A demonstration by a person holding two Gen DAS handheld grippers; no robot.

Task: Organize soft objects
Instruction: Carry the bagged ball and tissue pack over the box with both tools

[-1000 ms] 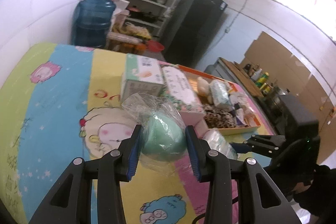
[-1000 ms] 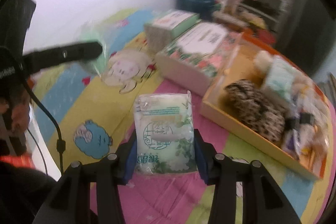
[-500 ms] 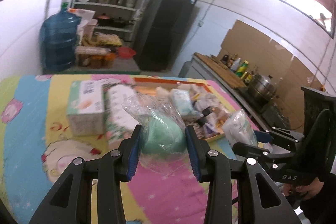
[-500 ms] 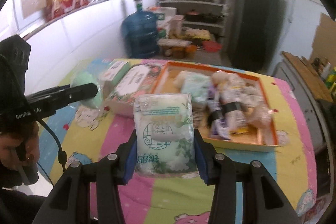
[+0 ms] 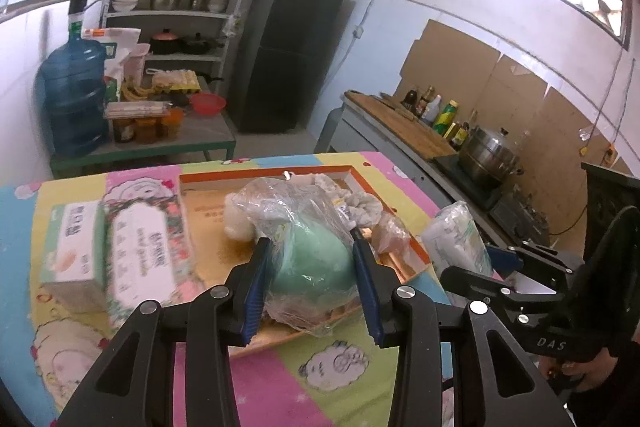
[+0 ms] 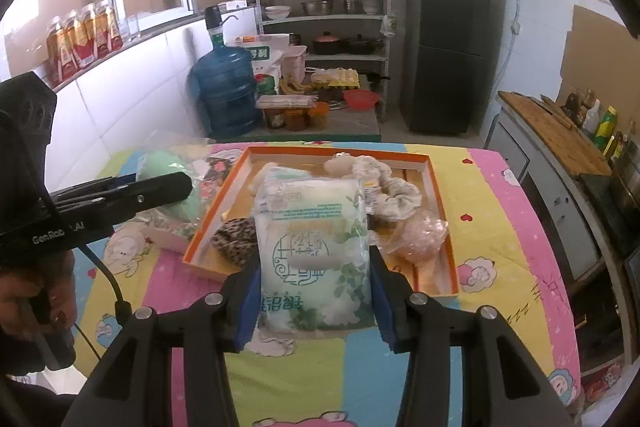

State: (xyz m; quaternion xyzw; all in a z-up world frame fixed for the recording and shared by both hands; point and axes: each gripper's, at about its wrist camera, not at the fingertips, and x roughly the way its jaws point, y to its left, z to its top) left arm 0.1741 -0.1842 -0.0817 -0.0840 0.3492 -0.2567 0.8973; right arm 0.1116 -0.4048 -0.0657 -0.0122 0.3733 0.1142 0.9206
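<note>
Left wrist view: left gripper (image 5: 312, 267) jaws pinch bagged green ball (image 5: 316, 263)
Right gripper (image 6: 314, 297): jaws pinch tissue pack (image 6: 312, 251)
Tray (image 6: 440, 195): orange, apparently holds soft items

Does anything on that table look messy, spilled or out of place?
Nothing is spilled or broken. The orange tray holds a loose jumble of soft things, and two tissue boxes lie outside it on the cloth. The green bagged ball and the wipes pack are held in the jaws, not yet put down.

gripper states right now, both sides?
Left hand-held gripper: shut on the green ball in a clear bag.
Right hand-held gripper: shut on the tissue pack.
</note>
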